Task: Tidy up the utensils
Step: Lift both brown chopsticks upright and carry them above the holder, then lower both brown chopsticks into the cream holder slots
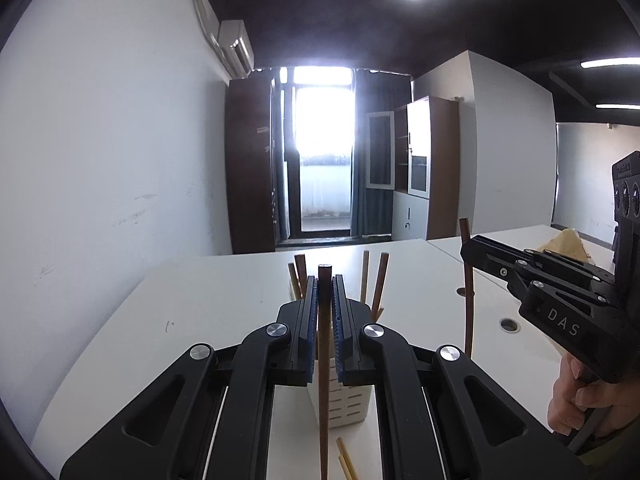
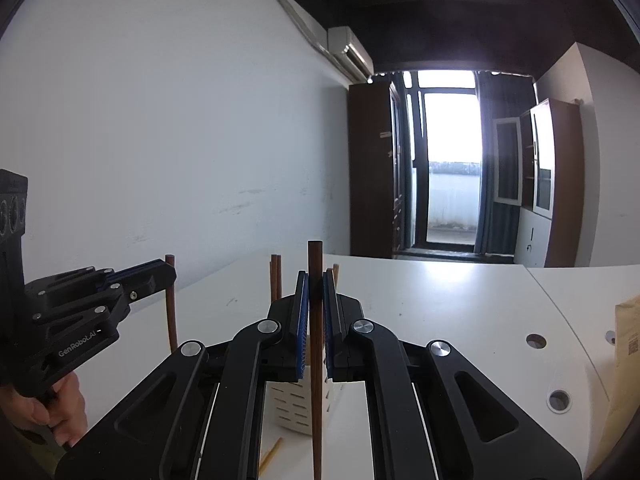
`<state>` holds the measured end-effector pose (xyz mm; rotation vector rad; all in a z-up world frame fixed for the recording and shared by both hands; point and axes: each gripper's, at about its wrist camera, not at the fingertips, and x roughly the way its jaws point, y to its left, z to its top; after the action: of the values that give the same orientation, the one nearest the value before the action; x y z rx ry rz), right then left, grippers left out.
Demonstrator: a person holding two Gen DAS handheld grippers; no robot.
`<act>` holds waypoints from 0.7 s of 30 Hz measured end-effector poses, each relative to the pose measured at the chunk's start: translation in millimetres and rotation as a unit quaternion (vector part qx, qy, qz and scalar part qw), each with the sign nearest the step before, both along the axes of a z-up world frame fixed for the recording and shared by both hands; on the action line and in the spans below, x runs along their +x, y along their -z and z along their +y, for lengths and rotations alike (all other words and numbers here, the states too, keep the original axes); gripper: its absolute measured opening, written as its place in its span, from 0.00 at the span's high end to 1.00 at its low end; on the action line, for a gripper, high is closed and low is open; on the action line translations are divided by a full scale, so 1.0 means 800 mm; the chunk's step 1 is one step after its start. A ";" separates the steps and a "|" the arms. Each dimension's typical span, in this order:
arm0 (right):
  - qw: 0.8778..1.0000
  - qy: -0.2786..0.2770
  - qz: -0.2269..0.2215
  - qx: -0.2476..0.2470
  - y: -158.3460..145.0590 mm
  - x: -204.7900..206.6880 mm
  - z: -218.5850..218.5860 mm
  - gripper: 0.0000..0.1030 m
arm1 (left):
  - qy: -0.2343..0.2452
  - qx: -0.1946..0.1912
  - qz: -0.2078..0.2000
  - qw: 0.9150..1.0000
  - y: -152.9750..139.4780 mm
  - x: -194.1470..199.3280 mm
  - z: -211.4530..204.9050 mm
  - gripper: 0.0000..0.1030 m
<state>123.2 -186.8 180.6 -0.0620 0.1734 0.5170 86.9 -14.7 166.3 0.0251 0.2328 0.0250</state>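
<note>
My left gripper (image 1: 325, 280) is shut on a dark brown chopstick (image 1: 324, 380) and holds it upright in front of a white slotted utensil holder (image 1: 346, 404); it also shows in the right wrist view (image 2: 160, 276). Several chopsticks (image 1: 378, 284) stand in the holder. My right gripper (image 2: 315, 280) is shut on another dark brown chopstick (image 2: 316, 380), upright, near the holder (image 2: 294, 404). In the left wrist view the right gripper (image 1: 470, 250) holds its chopstick (image 1: 469, 312) to the right of the holder.
Light bamboo chopsticks (image 1: 348, 460) lie on the white table (image 1: 200, 320) in front of the holder, also in the right wrist view (image 2: 270, 456). A brown paper bag (image 2: 624, 360) stands at the right. The table has round cable holes (image 2: 536, 341).
</note>
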 end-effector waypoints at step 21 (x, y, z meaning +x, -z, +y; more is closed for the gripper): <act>0.992 -0.031 -0.087 0.083 -0.022 0.008 -0.004 0.93 | 0.015 -0.054 -0.094 0.994 -0.048 0.010 0.020 0.94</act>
<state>129.4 -189.9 198.2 0.0490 -0.0431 0.5830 95.0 1.4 205.0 -0.0805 0.0456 -0.0149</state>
